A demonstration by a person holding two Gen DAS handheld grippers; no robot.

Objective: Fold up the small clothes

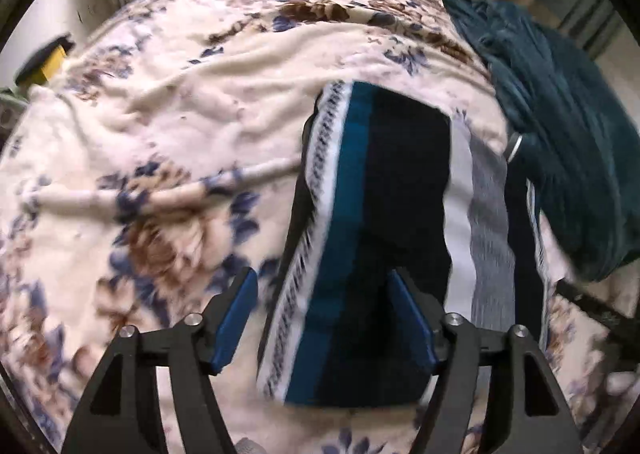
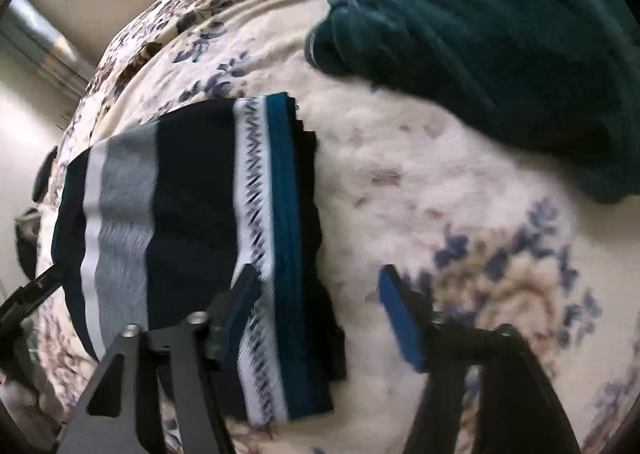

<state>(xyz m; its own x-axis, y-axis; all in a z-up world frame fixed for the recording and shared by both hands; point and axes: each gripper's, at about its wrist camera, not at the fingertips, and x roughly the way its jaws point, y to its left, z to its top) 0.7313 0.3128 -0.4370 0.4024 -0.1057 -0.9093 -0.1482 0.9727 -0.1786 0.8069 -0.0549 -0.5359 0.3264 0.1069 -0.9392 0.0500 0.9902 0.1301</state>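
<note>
In the left wrist view, the striped garment lies on the floral blanket and runs away from the camera, so its long axis is almost in line with the fingers. The left gripper is wide open, and its 2 blue pads stand on both sides of the near end of the garment. The right pad seems to lie over the dark part of the cloth, while the left pad is over bare blanket, just beside the white patterned stripe. Nothing is held. To the right of the garment, a teal cloth lies in a heap, touching or overlapping the garment's far right edge; I cannot tell which.

In the right wrist view, the garment looks already folded into a flat rectangle, with the teal band and the white zigzag stripe on its right side. The right gripper is also open wide and holds nothing. Its left finger is over the zigzag stripe near the close corner, and its right finger is over bare blanket, beside the garment's right edge. The teal cloth is beyond that edge, apart from the garment in this view.

My judgement is that both grippers are equally near the close end of the garment. The stripes run away from both, so a next fold would probably bring the near end toward the far end.
</note>
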